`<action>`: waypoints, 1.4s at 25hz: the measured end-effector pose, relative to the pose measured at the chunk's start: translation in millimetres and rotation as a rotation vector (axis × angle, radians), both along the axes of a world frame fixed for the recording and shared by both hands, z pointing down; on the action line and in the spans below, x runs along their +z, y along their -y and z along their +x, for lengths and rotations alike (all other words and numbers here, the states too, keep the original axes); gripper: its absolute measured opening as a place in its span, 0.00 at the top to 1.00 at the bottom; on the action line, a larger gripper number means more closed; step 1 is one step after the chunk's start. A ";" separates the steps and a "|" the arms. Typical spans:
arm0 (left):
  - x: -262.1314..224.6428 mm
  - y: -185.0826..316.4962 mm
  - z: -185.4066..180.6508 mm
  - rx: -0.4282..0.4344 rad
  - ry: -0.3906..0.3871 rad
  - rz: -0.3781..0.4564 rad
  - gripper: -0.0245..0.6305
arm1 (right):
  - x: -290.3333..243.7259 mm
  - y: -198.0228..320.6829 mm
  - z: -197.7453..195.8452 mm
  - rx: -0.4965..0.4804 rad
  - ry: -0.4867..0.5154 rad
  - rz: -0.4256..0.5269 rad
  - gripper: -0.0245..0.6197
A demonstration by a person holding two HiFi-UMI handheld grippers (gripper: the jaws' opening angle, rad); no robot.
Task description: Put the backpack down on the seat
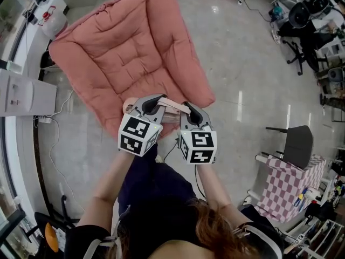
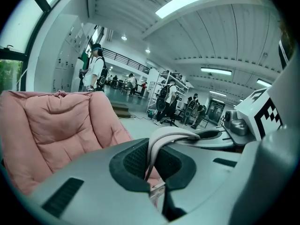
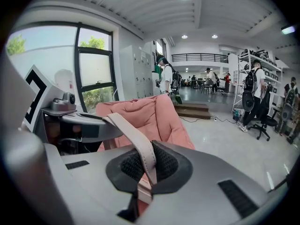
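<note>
A pale pink backpack strap runs between my two grippers, just over the near edge of the padded pink seat. My left gripper is shut on one end of the strap, which arches out of its dark pads. My right gripper is shut on the other end of the strap, pinched between its pads. The backpack's body hangs below the grippers and is almost wholly hidden. The seat lies straight ahead and slightly left.
A white cabinet stands left of the seat, with cables on the floor beside it. To the right are a black chair and a checkered cloth-covered stand. Office chairs and shelves stand at the far right. People stand far back in the hall.
</note>
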State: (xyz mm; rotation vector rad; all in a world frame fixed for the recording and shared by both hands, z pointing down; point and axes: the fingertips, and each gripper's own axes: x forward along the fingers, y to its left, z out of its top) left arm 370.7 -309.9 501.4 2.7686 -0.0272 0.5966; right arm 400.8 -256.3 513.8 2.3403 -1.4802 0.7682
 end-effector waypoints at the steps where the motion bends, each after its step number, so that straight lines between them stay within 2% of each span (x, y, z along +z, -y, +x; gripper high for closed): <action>1: 2.8 0.1 2.1 0.003 0.006 0.003 0.93 | 2.8 0.3 2.6 0.003 0.001 -0.004 0.91; 15: 54.3 13.3 14.5 0.014 0.094 0.004 0.93 | 50.1 15.8 20.1 -0.028 0.017 -0.077 0.91; 21: 66.2 17.9 17.7 0.021 0.095 -0.009 0.93 | 66.0 21.8 18.9 -0.028 0.019 -0.094 0.91; 35: 117.1 23.4 12.4 0.063 0.183 0.068 0.93 | 122.1 20.1 5.1 -0.030 0.074 -0.192 0.91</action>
